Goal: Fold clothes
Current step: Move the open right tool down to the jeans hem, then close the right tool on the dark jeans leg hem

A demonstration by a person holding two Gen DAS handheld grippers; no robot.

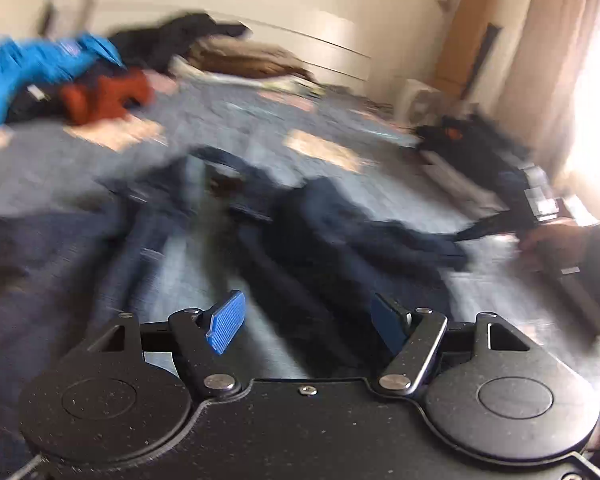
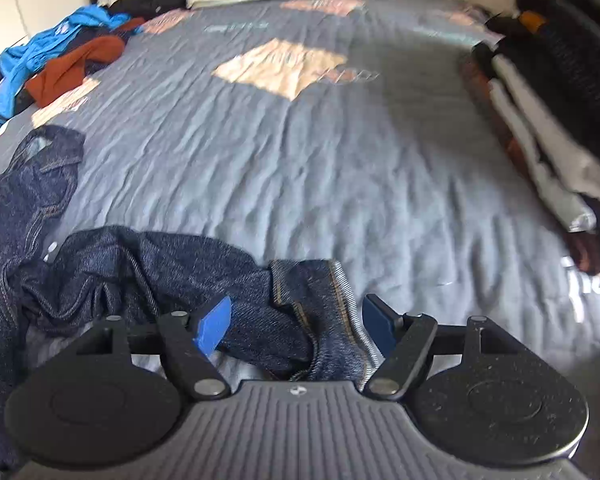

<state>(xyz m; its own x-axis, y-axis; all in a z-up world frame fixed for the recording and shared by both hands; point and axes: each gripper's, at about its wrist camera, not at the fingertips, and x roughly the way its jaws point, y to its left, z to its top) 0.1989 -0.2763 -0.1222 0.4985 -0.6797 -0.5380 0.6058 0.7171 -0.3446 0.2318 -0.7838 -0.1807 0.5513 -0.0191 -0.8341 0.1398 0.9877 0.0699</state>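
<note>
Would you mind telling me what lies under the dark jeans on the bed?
The dark jeans lie crumpled directly on the grey-blue quilt. Whatever sits beneath their bunched folds is covered and cannot be seen.

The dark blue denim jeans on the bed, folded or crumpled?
Crumpled: the dark blue denim jeans lie bunched in loose wrinkles on the grey-blue quilt.

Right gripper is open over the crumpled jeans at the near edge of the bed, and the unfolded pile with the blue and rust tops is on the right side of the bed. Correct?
Not quite. The unfolded pile with the blue and rust tops is on the left side of the bed, as the right wrist view shows. On the right is a stack of folded clothes. The rest holds: the right gripper is open over the crumpled jeans.
</note>
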